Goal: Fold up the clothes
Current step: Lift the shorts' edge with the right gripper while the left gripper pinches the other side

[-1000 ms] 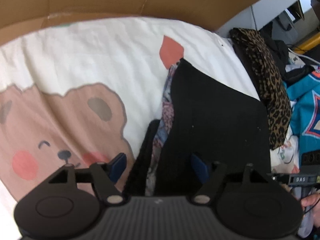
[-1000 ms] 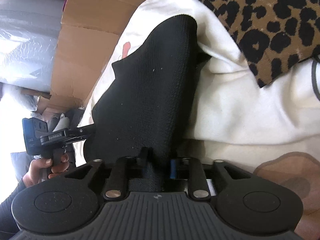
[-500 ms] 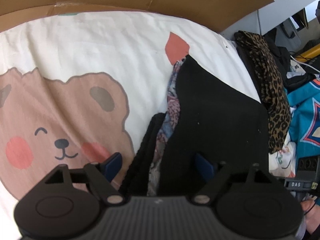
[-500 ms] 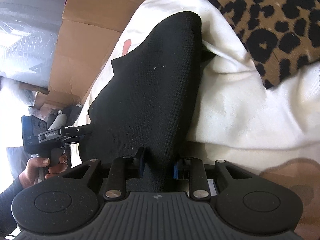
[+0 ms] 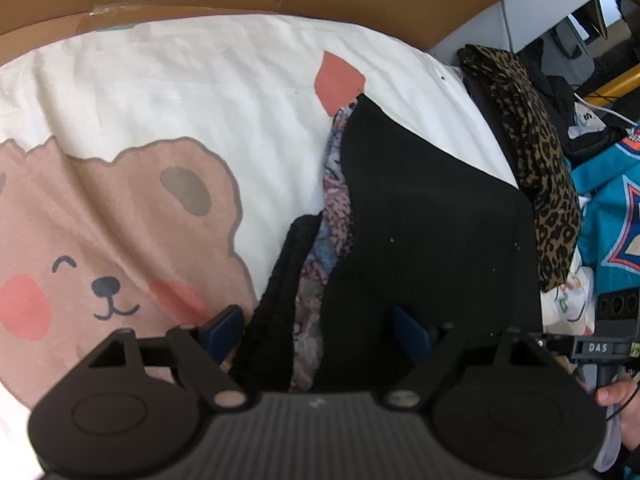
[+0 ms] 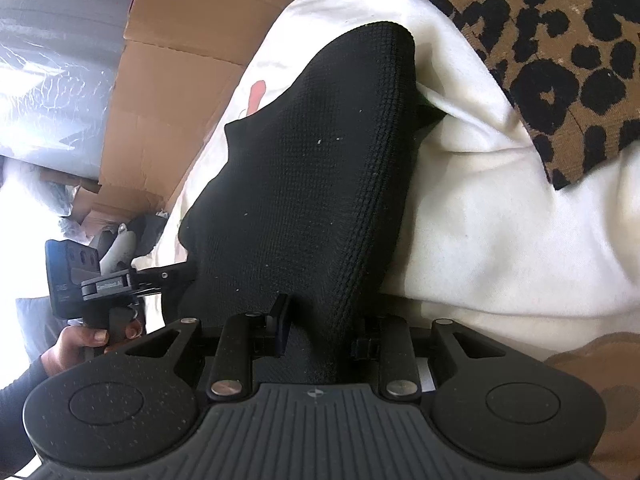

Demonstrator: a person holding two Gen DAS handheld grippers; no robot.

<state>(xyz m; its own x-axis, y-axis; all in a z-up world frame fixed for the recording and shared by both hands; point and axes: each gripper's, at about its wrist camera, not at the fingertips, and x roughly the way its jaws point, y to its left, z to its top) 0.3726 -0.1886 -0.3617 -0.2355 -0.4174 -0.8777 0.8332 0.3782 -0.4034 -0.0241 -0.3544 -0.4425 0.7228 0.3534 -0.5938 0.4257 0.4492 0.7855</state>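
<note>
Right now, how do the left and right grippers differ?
The left gripper is open, its blue pads wide either side of the black garment's edge; the right gripper is shut on the black garment. The left looks down over the bear sheet; the right looks along the lifted fabric. Both are at the same garment.

I am holding the left gripper [image 5: 320,330] pitched steeply downward, its blue-padded fingers [image 5: 224,328] standing wide apart; the jaws have just been closing slightly, with black fabric lying between them and the pads not pressing on it. I am holding the right gripper [image 6: 320,328] at a shallower downward angle, its fingers [image 6: 280,320] drawn close together and clamping on black fabric. In the right wrist view, my left hand [image 6: 80,344] is wrapping around the handle of its gripper, a dark sleeve covering the wrist.
</note>
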